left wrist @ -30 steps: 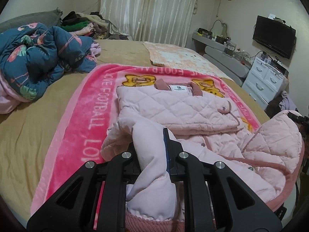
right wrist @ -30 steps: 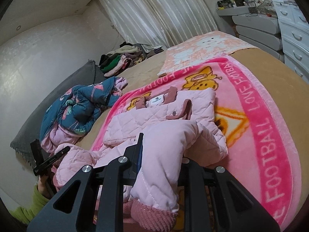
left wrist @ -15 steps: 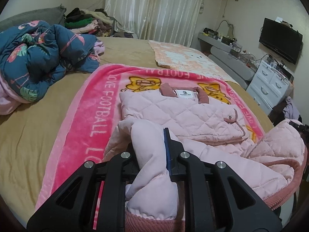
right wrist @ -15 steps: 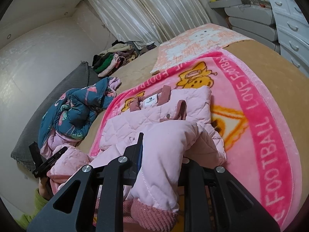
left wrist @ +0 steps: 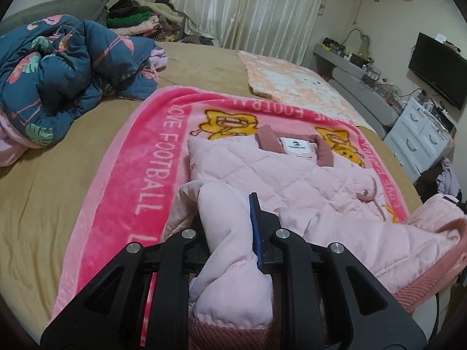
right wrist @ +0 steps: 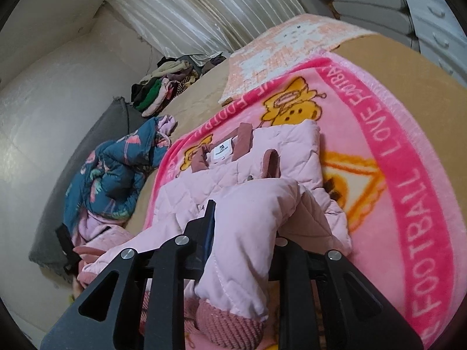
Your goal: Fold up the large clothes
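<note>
Both grippers clamped on the hem end of a pink quilted jacket lying on a pink blanket.

The left gripper point(left wrist: 230, 230) pinches a bunched fold of the pink jacket point(left wrist: 292, 180); the right gripper point(right wrist: 242, 233) grips another. Fabric hides each gripper's fingertips and the hem's ribbed edge is cut off at the frame bottom. The collar end lies toward the far edge of the pink blanket point(left wrist: 116, 198) on the bed point(left wrist: 38, 192). A blue floral quilt point(left wrist: 58, 67) sits at the bed's left edge.

The right gripper point(right wrist: 242, 227) has its jaws clamped on the hem of a pink jacket point(right wrist: 242, 175) lying on a pink blanket point(right wrist: 408, 175); left of the blanket sits a blue quilt point(right wrist: 111, 180).
</note>
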`<state>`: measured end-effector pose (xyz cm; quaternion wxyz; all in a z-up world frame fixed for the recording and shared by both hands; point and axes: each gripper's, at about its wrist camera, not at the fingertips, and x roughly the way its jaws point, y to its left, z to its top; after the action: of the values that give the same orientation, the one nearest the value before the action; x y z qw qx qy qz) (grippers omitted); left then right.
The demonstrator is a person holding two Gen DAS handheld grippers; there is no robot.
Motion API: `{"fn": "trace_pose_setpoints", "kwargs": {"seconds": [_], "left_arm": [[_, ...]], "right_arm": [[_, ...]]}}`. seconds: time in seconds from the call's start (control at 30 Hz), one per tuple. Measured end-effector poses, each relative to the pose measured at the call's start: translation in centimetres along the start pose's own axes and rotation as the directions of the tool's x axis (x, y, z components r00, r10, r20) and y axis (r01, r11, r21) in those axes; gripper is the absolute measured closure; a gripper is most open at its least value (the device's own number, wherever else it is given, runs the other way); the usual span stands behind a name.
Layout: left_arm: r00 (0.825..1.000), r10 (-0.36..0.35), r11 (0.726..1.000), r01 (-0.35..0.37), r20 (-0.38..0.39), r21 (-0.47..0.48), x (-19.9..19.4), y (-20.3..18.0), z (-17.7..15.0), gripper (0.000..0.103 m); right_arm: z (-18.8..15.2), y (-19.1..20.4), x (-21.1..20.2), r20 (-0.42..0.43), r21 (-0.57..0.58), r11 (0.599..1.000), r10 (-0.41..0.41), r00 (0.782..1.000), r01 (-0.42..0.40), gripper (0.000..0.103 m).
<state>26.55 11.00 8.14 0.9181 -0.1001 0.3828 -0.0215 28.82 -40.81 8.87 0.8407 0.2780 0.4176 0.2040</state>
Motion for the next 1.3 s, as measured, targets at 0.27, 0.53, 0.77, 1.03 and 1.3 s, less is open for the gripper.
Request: {"fn": "trace_pose_setpoints", "kwargs": {"seconds": [0.27,0.53,0.77,1.03,1.3], "left_arm": [[0.998,0.045,0.999,-0.045,-0.042,-0.002,3.6,0.6,1.1,0.090],[0.997,0.050,0.999,-0.052,-0.065,-0.018,5.4,1.4,1.4,0.090],[0.995,0.046,0.998,-0.050,-0.086,-0.047,7.1,1.9,1.9,0.089],[0.998,-0.029,0.995,0.024,-0.052,-0.095,6.6,2.0,2.4,0.049],[0.989,-0.142,0.981,0.147,0.043,-0.128,2.2,2.0,2.5,0.030]], "right_arm": [[3.0,-0.3,2.0,0.017,0.081,0.993,0.082,0.996,-0.083,0.036],[4.5,-0.7,-0.5,0.182,0.038,0.985,0.159,0.970,-0.169,0.015],[3.1,-1.5,-0.1,0.234,-0.153,0.987,-0.013,0.972,0.050,0.007],[1.1,-4.1,9.2,0.059,-0.203,0.944,-0.253,0.966,0.260,0.007],[1.6,-3.3,11.1,0.091,-0.257,0.913,-0.304,0.948,0.317,0.007]]}}
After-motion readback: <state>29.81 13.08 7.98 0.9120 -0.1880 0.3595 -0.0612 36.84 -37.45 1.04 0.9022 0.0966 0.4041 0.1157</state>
